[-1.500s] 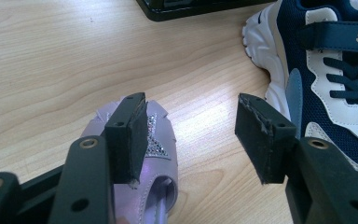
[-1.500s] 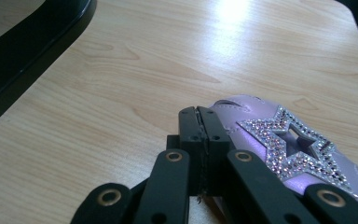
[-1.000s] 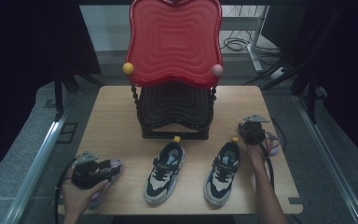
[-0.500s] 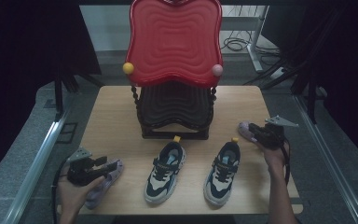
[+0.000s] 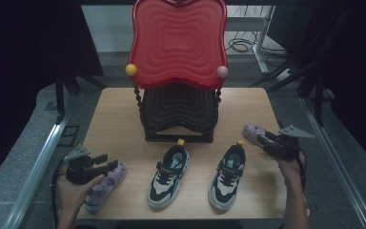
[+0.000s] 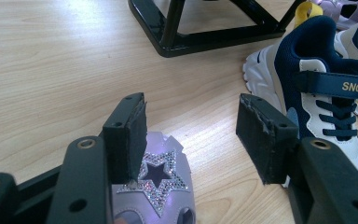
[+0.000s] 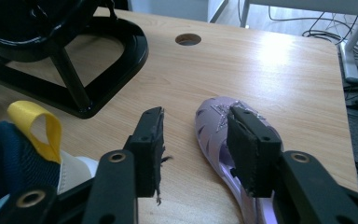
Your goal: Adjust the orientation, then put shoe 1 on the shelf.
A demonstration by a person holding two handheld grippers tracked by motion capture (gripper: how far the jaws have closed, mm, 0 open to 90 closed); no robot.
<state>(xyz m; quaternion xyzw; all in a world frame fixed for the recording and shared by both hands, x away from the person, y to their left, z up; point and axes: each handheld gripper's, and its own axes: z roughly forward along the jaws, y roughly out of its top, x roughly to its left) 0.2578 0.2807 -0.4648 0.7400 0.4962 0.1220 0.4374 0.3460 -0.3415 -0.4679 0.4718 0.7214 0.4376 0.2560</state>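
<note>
Hovering with jaws spread over the lilac sandal [image 5: 106, 185], left of the black rack [image 5: 179, 114]: left gripper [image 5: 106, 164]. Having just been opening, gaping now beside the other lilac sandal [image 7: 223, 140], right of that rack, clamping nothing: right gripper [image 7: 196, 149].

Rack [image 5: 178, 119]: at the middle of the tabletop [image 5: 114, 114], toward its far edge.
Two sneakers: side by side before the rack, near the front edge; left sneaker [image 5: 168, 175], right sneaker [image 5: 228, 176].
Left sandal [image 5: 106, 185]: at the front left corner, left of the sneakers.
Right sandal [image 5: 256, 134]: by the right edge, right of the right sneaker and farther back.
</note>
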